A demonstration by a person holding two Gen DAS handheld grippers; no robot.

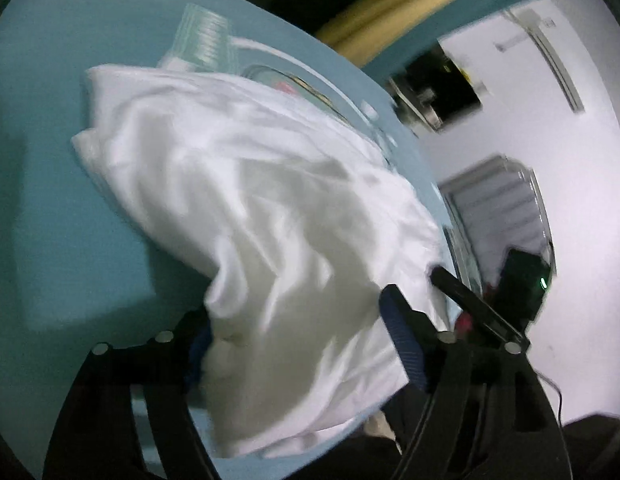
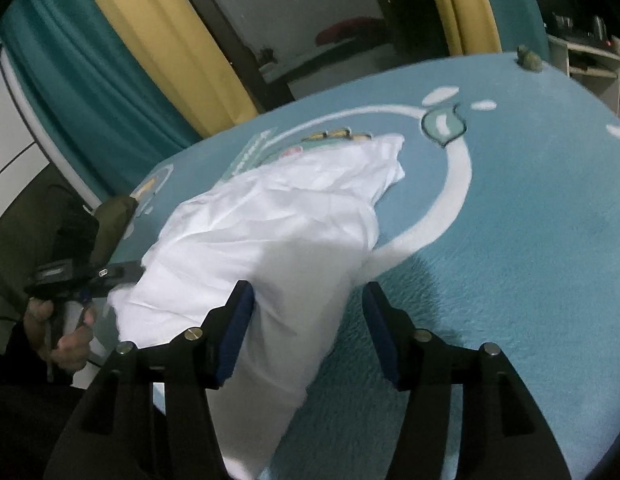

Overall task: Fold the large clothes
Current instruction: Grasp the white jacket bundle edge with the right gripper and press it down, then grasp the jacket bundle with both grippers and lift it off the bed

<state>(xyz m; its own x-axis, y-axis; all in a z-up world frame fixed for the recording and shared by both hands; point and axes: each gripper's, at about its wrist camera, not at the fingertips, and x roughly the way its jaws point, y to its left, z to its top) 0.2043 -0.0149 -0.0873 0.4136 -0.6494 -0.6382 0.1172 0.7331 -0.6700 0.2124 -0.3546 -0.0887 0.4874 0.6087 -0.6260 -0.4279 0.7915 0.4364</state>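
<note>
A large white garment lies bunched on a teal blanket with a white ring pattern. In the left wrist view my left gripper stands open, and the near end of the cloth fills the gap between its fingers. In the right wrist view the garment runs from the ring pattern down between the fingers of my right gripper, which is open wide; the cloth drapes against its left blue pad. The other gripper shows at the left edge, hand-held, at the cloth's left end.
The teal blanket covers the whole surface. Yellow and teal curtains hang behind it. A small green object sits at the far edge. A white wall and a vent show at the right of the left wrist view.
</note>
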